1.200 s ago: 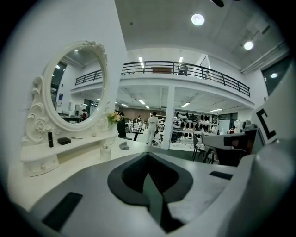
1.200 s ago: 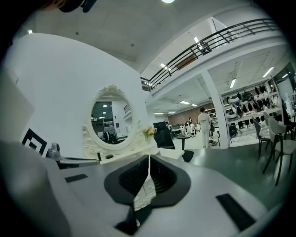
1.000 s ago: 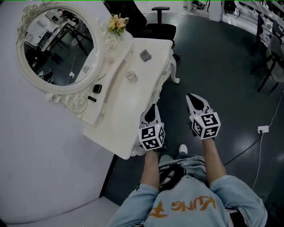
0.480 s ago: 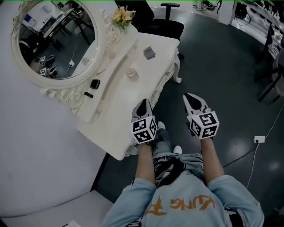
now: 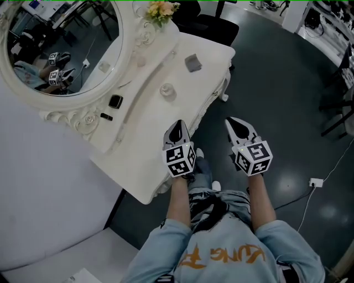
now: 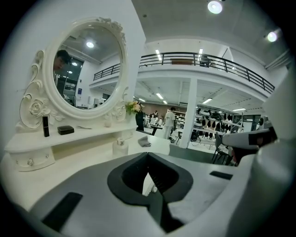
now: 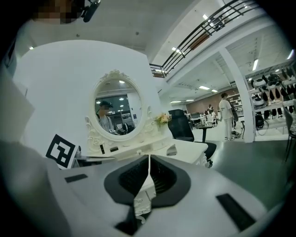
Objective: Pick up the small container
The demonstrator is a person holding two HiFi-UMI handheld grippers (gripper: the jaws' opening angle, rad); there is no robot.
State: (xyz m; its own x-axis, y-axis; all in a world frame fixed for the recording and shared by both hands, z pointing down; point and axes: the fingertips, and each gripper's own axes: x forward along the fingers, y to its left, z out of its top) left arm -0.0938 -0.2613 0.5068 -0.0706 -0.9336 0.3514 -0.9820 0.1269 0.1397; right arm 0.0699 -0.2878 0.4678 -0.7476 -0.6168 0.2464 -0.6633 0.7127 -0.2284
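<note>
The small container (image 5: 167, 90) is a pale round jar that stands on the white vanity table (image 5: 138, 166); in the left gripper view the jar (image 6: 120, 146) is ahead, beyond the jaws. My left gripper (image 5: 177, 128) hovers over the table's near front edge, well short of the jar, shut with nothing in it (image 6: 148, 155). My right gripper (image 5: 235, 122) hangs over the dark floor to the right of the table, also shut and empty (image 7: 149, 157).
A grey folded item (image 5: 192, 62) lies farther along the tabletop. An oval mirror (image 5: 61, 44) rises behind a raised shelf with a black box (image 5: 115, 101) and a dark tube (image 5: 106, 116). Flowers (image 5: 161, 9) and an office chair (image 5: 213, 25) stand at the far end. A cable plug (image 5: 315, 182) lies on the floor.
The head view has swung, so the table and mirror sit higher and more to the right in the frame. The left gripper has edged left towards the table. Both stay shut.
</note>
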